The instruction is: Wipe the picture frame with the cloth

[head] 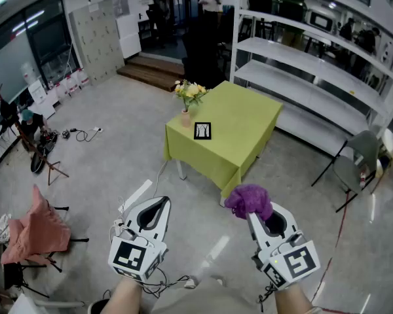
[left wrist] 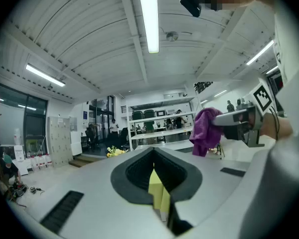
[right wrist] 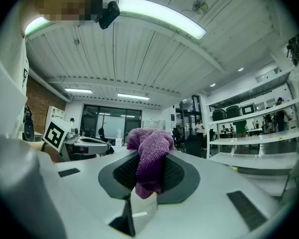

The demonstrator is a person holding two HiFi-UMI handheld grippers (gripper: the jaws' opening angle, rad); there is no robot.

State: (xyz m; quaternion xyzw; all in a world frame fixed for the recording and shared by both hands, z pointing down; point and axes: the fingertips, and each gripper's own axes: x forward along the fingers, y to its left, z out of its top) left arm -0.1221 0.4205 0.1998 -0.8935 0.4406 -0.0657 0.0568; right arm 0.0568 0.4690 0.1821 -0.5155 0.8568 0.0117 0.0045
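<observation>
While the frame (head: 202,131) sits well apart, the right claw (head: 254,213) pinches cloth (head: 249,199).

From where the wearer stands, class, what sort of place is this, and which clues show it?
Likely an open workshop or lab hall: long white shelving, grey lockers, and a lone green-clothed table staged with a picture frame and flowers.

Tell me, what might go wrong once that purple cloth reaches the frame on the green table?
The picture frame stands upright near the table's edge; a push from the purple cloth might topple it. The flower vase close beside it could get knocked. The cloth hangs bunched in the right gripper and might slip.
</observation>
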